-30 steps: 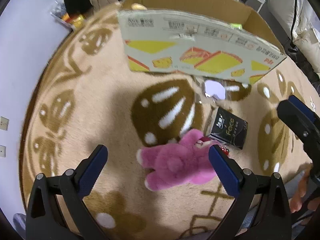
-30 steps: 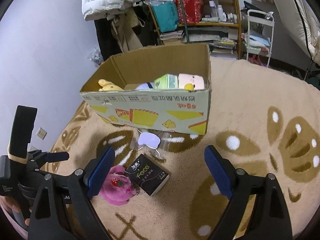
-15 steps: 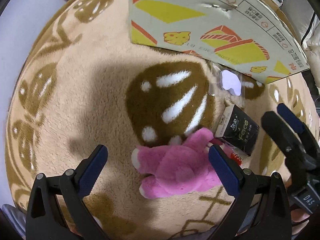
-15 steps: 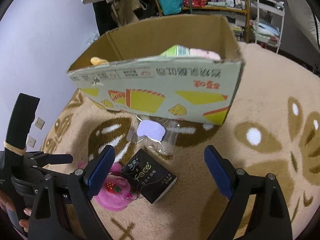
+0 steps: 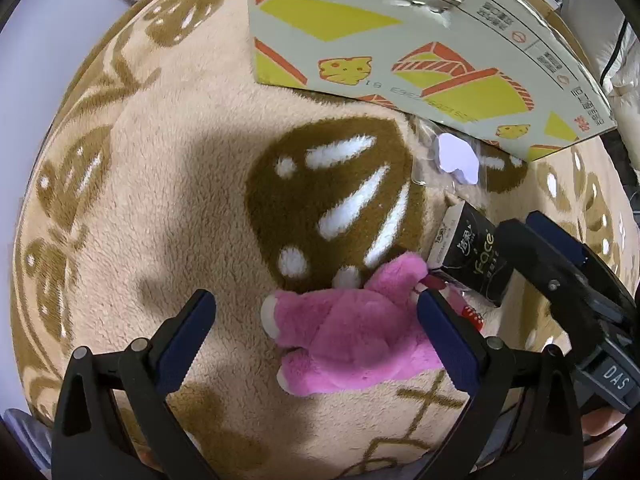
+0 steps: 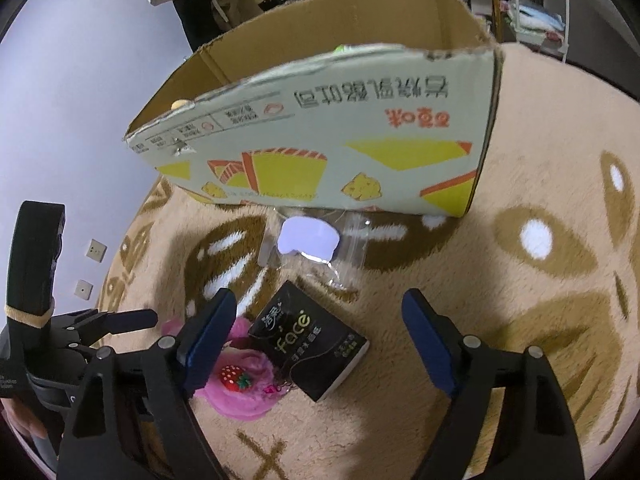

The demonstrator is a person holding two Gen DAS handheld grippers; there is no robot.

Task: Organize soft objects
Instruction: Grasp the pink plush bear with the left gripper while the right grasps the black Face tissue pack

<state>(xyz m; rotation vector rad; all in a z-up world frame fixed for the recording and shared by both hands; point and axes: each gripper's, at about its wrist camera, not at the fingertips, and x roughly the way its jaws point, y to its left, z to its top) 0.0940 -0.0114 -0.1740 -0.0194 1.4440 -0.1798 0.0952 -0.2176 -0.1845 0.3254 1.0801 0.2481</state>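
Note:
A pink plush toy (image 5: 352, 332) lies on the beige rug; it also shows in the right wrist view (image 6: 240, 384) with a strawberry on it. My left gripper (image 5: 316, 336) is open and low over it, the right finger at the toy's edge. A black tissue pack (image 6: 312, 344) lies beside the toy and shows in the left wrist view (image 5: 472, 256) too. My right gripper (image 6: 316, 340) is open and hovers over the pack. An open cardboard box (image 6: 328, 152) with soft items inside stands behind.
A clear plastic bag with a white pad (image 6: 308, 240) lies between the pack and the box. The rug (image 5: 168, 200) spreads left. A wall with sockets (image 6: 92, 252) is at the left; shelves and clutter (image 6: 520, 4) stand behind the box.
Both grippers have moved forward and down: the plush toy, the tissue pack and the box look closer and larger. Both stay open.

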